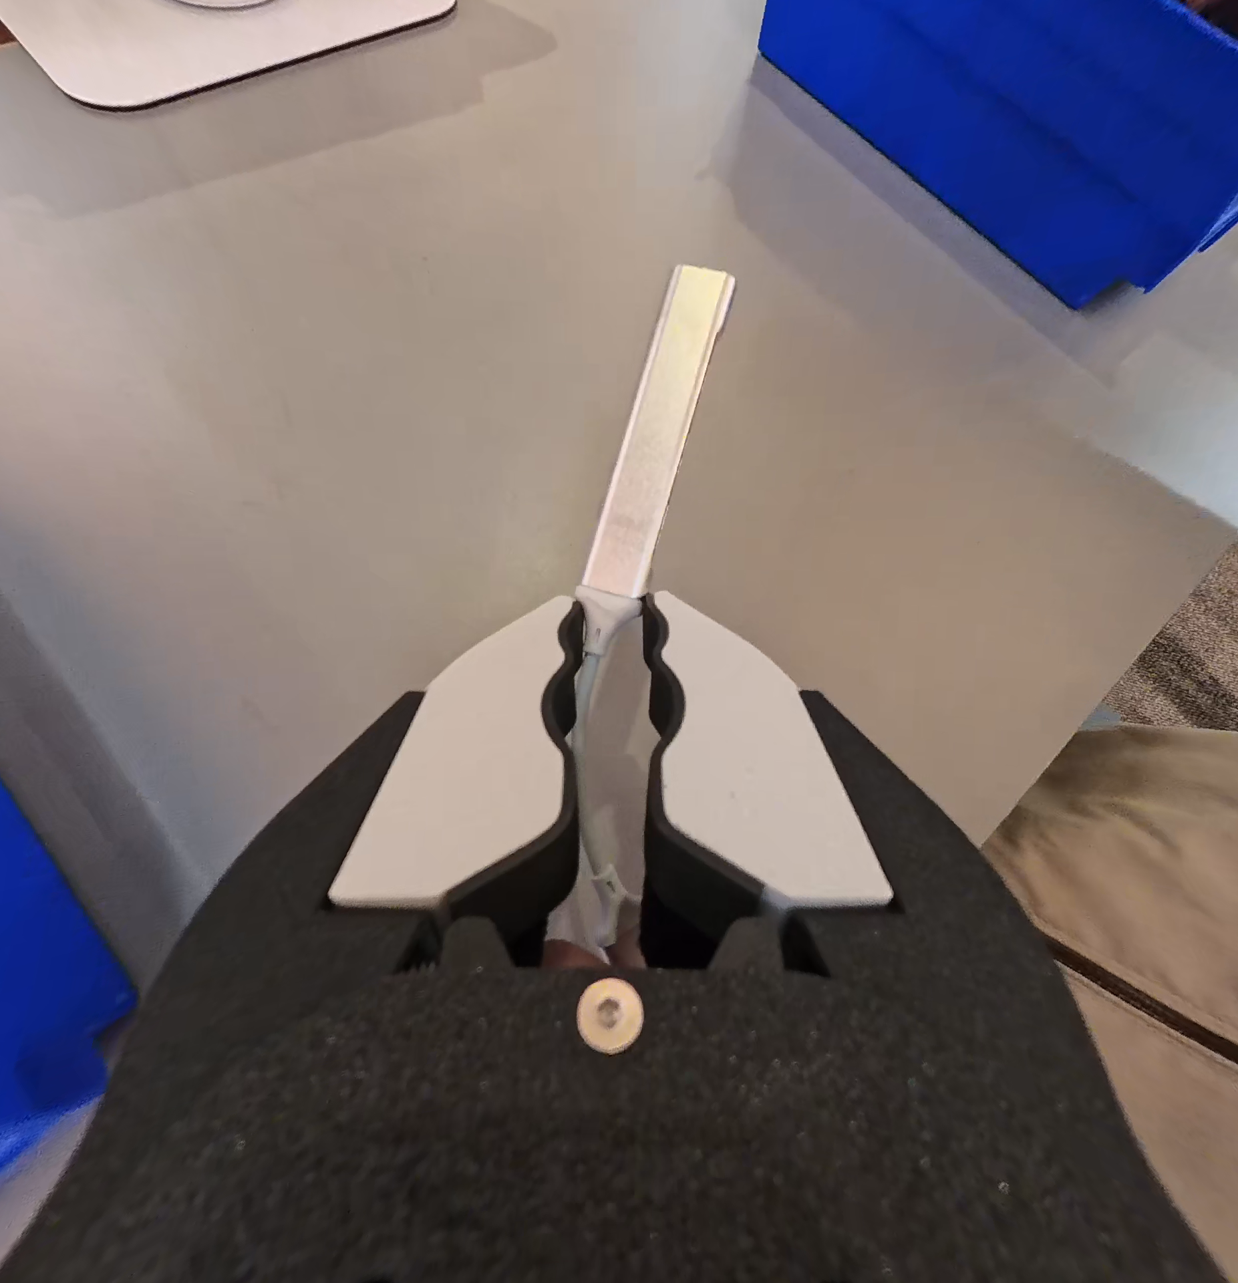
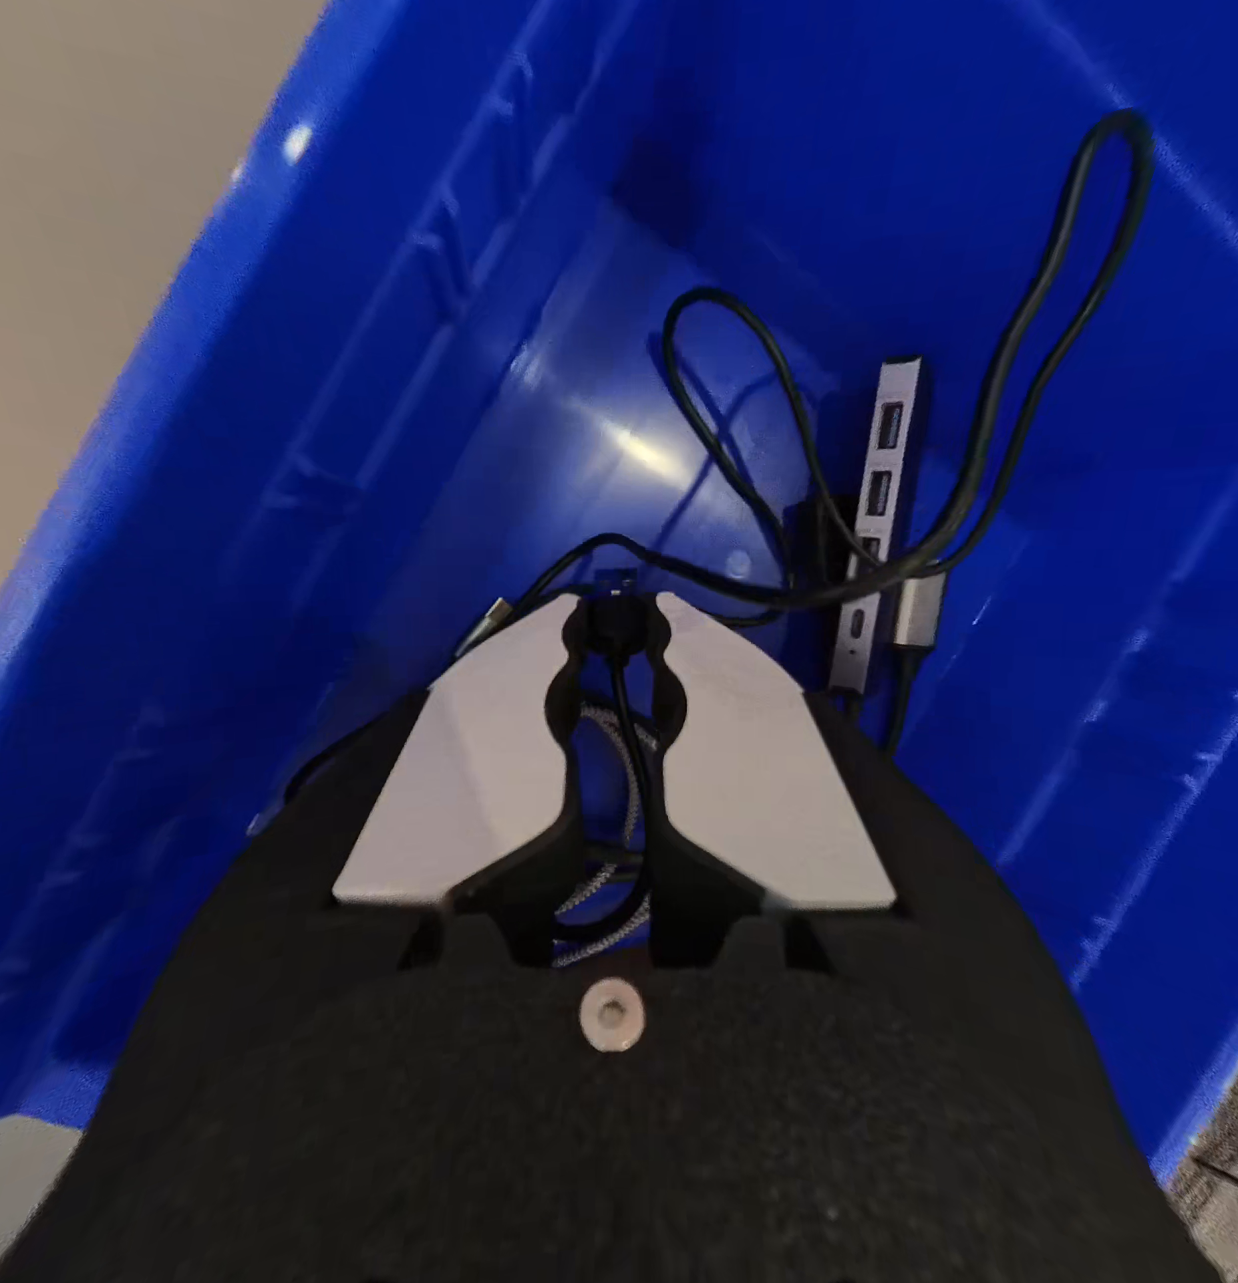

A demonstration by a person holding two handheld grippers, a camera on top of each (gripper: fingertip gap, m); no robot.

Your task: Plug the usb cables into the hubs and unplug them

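My left gripper (image 1: pixel 612 600) is shut on the cable end of a slim silver usb hub (image 1: pixel 661 430). The hub sticks out ahead of the fingertips above the grey table (image 1: pixel 324 416), and its pale cable (image 1: pixel 588 750) runs back between the jaws. My right gripper (image 2: pixel 612 604) is inside a blue bin (image 2: pixel 324 486) and is shut on the plug of a black usb cable (image 2: pixel 741 361). The cable loops over a grey usb hub (image 2: pixel 880 514) that lies against the bin's right wall. A grey metal plug (image 2: pixel 918 614) lies beside that hub. A braided cable (image 2: pixel 602 889) shows under my right jaws.
A blue bin (image 1: pixel 1053 139) stands at the table's far right. A white flat stand base (image 1: pixel 206 48) lies at the far left. More blue plastic (image 1: pixel 33 972) is at the near left. A person's tan trouser leg (image 1: pixel 1157 937) and carpet (image 1: pixel 1213 625) lie right of the table edge. The gap from one gripper's tips to the other's is roughly 40 cm.
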